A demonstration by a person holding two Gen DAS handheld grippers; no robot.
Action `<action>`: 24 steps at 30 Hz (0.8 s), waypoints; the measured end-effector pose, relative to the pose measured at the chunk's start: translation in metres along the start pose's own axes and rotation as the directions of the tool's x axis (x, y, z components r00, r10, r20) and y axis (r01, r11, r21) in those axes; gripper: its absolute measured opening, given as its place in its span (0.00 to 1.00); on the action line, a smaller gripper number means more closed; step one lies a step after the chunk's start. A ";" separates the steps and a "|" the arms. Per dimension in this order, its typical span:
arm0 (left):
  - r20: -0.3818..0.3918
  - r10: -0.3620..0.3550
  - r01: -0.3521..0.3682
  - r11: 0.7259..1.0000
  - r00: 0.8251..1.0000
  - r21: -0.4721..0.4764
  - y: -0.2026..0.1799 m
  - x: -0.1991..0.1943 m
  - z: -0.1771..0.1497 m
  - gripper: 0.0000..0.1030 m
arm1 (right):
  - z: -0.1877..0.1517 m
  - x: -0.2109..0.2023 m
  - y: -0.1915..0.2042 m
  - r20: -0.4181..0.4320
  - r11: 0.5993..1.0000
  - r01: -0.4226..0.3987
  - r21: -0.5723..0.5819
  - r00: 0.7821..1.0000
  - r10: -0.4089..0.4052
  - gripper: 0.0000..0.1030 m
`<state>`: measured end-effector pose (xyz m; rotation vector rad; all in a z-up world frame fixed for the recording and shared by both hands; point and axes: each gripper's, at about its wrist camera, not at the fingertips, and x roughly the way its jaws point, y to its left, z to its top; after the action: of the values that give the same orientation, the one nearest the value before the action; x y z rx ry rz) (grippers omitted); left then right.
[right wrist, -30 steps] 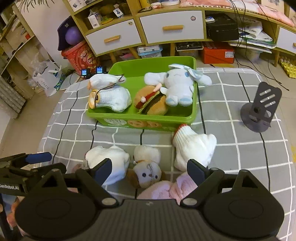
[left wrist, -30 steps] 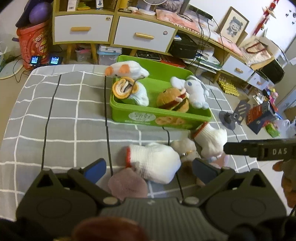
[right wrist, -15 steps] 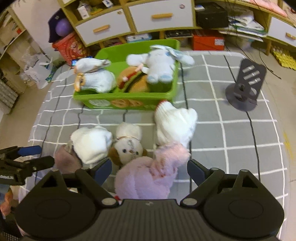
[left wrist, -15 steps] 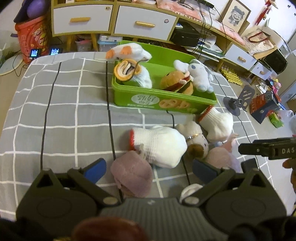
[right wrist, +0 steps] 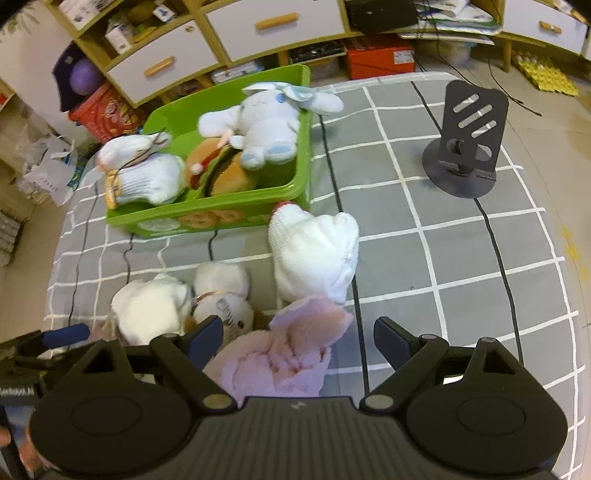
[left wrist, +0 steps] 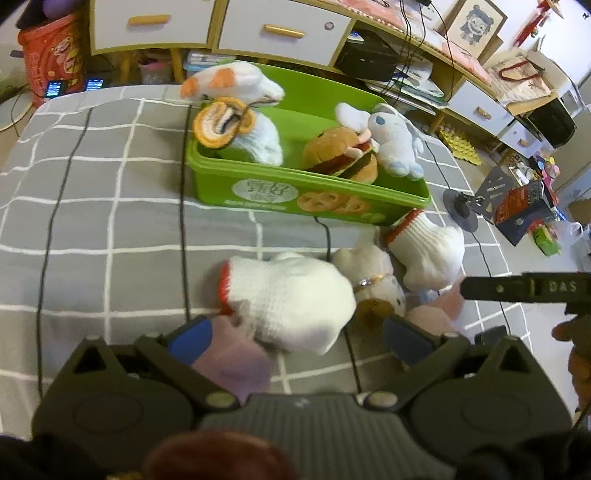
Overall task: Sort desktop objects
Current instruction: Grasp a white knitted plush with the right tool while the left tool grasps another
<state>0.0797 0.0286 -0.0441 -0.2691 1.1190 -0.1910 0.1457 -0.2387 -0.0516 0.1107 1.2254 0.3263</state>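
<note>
Underneath, grey checked cloth [right wrist: 461, 258] (drawer units [right wrist: 273, 22] behind); both grippers' jaws released.

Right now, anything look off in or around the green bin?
Yes. The white-and-orange plush sits up on the green bin's back-left rim, half overhanging rather than inside. The white bunny leans over the right wall, one ear past it. Nothing spilled or visibly damaged; both tongs are open, holding nothing.
</note>
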 end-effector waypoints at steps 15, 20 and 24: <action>-0.034 0.065 -0.064 0.998 0.997 0.024 -0.016 0.035 0.018 0.99 | 0.021 0.041 -0.008 -0.051 0.994 0.030 0.105 0.998 -0.025 0.87; -0.043 0.112 -0.109 0.991 0.993 0.074 -0.021 0.041 0.018 0.99 | 0.025 0.051 -0.007 -0.057 0.992 0.042 0.115 0.998 -0.036 0.87; -0.056 0.133 -0.127 0.987 0.990 0.101 -0.021 0.046 0.018 0.99 | 0.026 0.060 -0.007 -0.069 0.990 0.054 0.127 0.997 -0.046 0.87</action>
<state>0.1149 -0.0026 -0.0700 -0.1037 1.1816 -0.1384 0.1888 -0.2244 -0.0990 0.1817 1.3126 0.2081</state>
